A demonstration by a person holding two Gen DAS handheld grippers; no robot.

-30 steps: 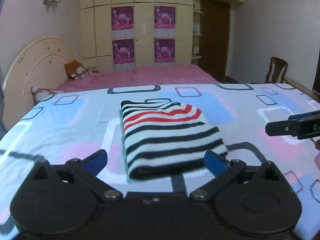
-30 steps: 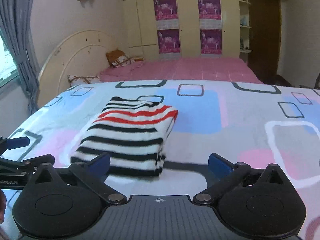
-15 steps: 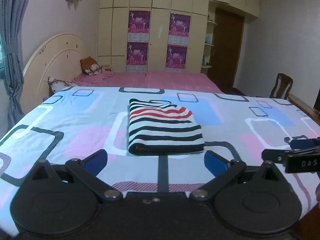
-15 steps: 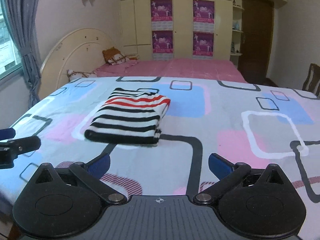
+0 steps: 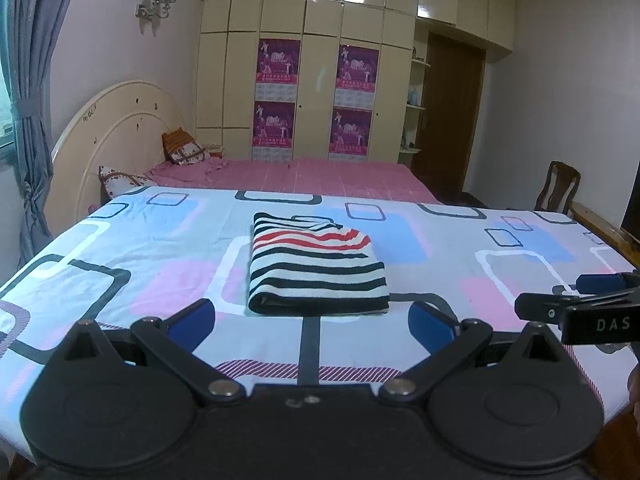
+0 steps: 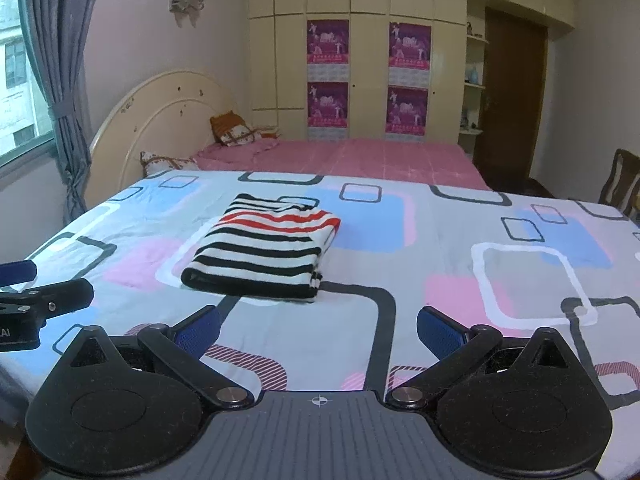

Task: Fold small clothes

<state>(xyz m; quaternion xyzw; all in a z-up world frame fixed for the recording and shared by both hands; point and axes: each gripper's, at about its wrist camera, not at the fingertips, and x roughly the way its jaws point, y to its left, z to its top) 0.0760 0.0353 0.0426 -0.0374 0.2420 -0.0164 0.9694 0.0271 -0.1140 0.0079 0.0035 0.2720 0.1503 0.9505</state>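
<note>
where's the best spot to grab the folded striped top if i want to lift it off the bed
Probably the near folded edge of the striped top, with the left gripper coming in low from the front. That edge is a thick, rounded fold facing the camera, so one jaw could slide under all layers together. The right side shows loose stacked edges in the right wrist view, likelier to separate.

"DAS" in white on the black body of my right gripper (image 5: 596, 322). "AI" on my left gripper (image 6: 16, 330), rest cut off by frame edge. Posters (image 5: 278, 64) on wardrobe: txt too small to read.
</note>
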